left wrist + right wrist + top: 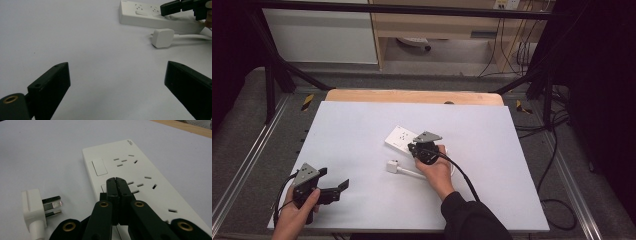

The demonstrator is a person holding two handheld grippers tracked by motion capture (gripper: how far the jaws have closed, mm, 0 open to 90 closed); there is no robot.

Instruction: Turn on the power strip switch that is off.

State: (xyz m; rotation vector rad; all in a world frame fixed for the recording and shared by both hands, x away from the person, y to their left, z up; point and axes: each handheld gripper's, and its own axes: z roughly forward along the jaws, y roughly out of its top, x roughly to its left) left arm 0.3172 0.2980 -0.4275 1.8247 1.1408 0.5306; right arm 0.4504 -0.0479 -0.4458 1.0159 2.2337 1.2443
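High view: white plastic power strip (401, 138) mid-worktop, right gripper (418, 148) on it. Left gripper view: left gripper (117, 82) fingers wide, idle. Right gripper view: fingers together on rocker switch (104, 188); best pressed straight down, clear of white plug (33, 207).

I can see small dark print on the far corner of the power strip (130, 170), but it's too tiny to read.

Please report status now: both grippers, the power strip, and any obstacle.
Right gripper shut, tips over power strip by a switch. Left gripper open, holding nothing. Plug lies beside strip, unplugged. Nothing in the way.
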